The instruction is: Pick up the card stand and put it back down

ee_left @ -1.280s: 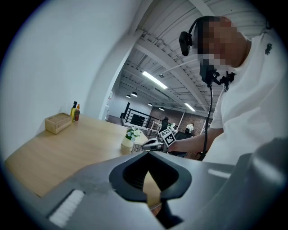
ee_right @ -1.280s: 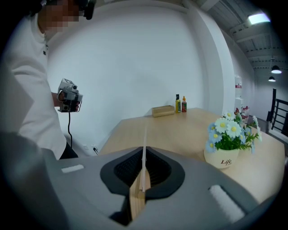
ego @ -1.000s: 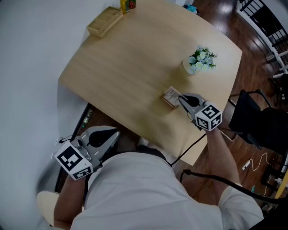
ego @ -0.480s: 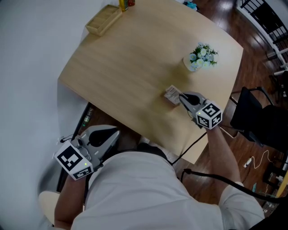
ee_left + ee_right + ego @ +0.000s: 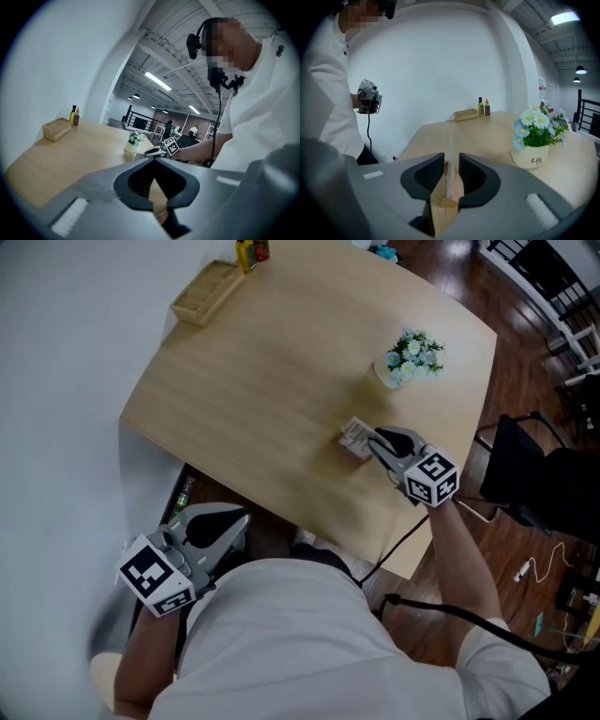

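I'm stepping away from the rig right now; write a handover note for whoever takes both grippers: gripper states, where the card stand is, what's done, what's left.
Right gripper: open; its jaws have just been opening, the wooden card stand with a clear upright sheet between them, pads off it.
Left gripper: shut, empty, held off the light wooden table's near edge.
Card stand: apparently resting on the table, near the white pot of blue and white flowers.
Done: stand looks set down and released.
Left: draw the right gripper back without tipping it.
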A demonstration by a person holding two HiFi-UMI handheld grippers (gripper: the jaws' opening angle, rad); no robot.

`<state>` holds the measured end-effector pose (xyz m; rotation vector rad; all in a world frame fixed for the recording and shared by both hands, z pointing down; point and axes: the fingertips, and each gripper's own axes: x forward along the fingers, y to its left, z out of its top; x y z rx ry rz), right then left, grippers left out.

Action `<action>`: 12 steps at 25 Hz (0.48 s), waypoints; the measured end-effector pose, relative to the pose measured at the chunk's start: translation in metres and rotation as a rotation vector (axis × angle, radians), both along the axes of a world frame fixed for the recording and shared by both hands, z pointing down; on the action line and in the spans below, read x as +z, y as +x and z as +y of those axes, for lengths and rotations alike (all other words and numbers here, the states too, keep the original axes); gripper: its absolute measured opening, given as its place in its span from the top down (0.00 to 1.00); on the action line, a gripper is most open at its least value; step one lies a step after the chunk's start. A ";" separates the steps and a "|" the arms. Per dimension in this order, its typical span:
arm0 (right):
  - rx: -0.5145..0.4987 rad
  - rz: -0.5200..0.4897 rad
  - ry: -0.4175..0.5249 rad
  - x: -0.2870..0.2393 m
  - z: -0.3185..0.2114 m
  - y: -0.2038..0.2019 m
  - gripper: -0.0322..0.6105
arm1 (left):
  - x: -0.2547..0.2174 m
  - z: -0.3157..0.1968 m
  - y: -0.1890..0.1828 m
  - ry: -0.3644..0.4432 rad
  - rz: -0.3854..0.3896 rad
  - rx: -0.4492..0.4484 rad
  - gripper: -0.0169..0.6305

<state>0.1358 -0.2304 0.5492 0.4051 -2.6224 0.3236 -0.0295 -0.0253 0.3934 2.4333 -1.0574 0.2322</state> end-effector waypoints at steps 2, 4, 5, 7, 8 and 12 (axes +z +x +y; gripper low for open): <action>0.029 -0.007 0.018 -0.008 0.000 0.001 0.78 | -0.003 -0.001 -0.001 0.006 0.000 0.022 0.97; 0.061 -0.012 0.039 -0.018 0.002 0.003 0.75 | -0.005 0.000 -0.003 0.008 0.002 0.047 0.97; 0.080 -0.014 0.049 -0.025 0.004 0.005 0.75 | -0.007 0.001 -0.004 0.009 0.005 0.061 0.97; 0.124 -0.007 0.068 -0.037 0.008 0.012 0.74 | -0.010 0.000 -0.006 0.013 0.013 0.099 0.97; 0.150 0.004 0.079 -0.042 0.011 0.017 0.74 | -0.010 0.000 -0.007 0.018 0.017 0.124 0.97; 0.279 0.057 0.111 -0.055 0.040 0.034 0.74 | -0.008 -0.002 -0.012 0.044 0.032 0.246 0.97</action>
